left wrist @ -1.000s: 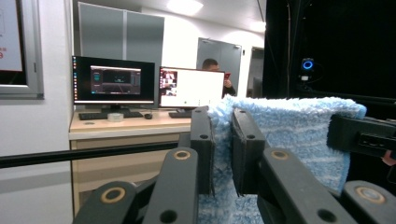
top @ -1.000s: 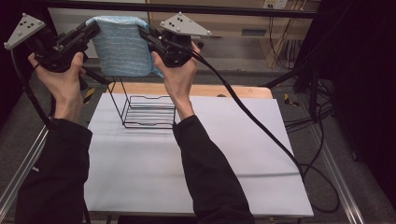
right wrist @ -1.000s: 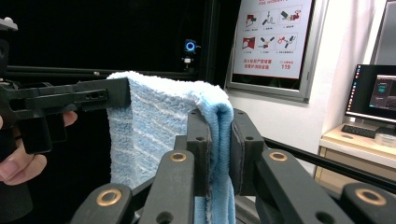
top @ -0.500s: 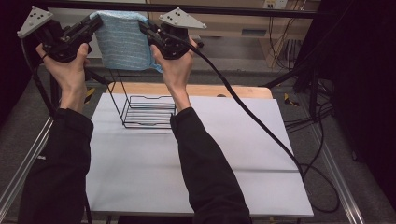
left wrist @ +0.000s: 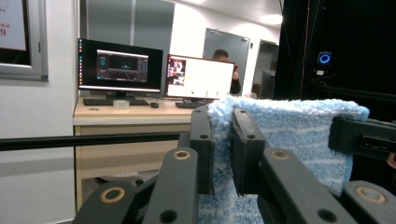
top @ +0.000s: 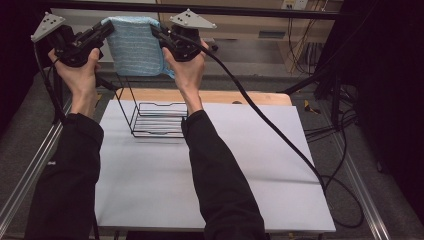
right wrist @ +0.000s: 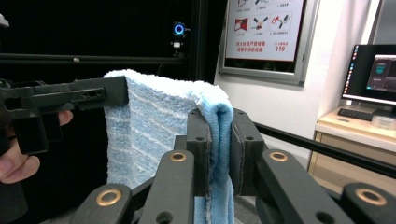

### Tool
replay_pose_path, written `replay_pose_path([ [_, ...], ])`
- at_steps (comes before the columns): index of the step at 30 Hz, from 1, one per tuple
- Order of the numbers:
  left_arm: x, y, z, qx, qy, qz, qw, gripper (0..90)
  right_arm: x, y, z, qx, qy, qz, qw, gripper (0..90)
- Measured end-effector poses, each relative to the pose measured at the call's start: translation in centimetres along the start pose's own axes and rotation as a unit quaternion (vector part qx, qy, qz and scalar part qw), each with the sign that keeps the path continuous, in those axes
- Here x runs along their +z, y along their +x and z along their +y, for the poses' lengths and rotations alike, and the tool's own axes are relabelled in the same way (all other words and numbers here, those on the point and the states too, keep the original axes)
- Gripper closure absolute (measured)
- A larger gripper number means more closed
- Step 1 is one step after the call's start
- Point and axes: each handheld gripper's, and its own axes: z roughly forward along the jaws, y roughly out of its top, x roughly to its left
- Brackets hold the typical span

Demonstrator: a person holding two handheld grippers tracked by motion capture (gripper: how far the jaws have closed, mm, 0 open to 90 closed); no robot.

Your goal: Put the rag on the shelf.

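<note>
A blue towel [top: 134, 47] hangs stretched between the left claw [top: 106, 29] and right claw [top: 156, 31], each clenched on a top corner, high above a wire rack [top: 159, 119] on the desk [top: 210, 170].

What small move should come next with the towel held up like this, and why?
Probably lower both hands toward the wire rack. The left gripper and right gripper each pinch a top corner of the blue towel, which hangs spread above and behind the rack, not yet touching it.
</note>
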Motion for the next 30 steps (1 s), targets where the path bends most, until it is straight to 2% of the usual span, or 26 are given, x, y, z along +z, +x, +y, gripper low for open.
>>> replay_pose_path([
  [14, 1.0, 0.1, -1.9, 0.013, 0.025, -0.006, 0.9996, 80.6, 0.0, -1.1, -1.9, 0.008, 0.025, -0.009, 0.9996, 80.7],
  [17, 1.0, 0.2, -2.4, 0.01, 0.028, -0.008, 0.9995, 80.6, 0.0, -1.1, -2.2, 0.003, 0.028, -0.007, 0.9996, 80.6],
  [23, 0.4, 0.1, -3.4, 0.016, 0.038, -0.016, 0.999, 80.5, -0.4, -1.2, -3.6, 0.015, 0.034, -0.001, 0.9993, 80.7],
  [30, -0.1, 0.2, -5.0, 0.019, 0.055, -0.024, 0.998, 80.3, -0.8, -1.1, -5.0, 0.013, 0.047, 0.003, 0.9988, 80.6],
])
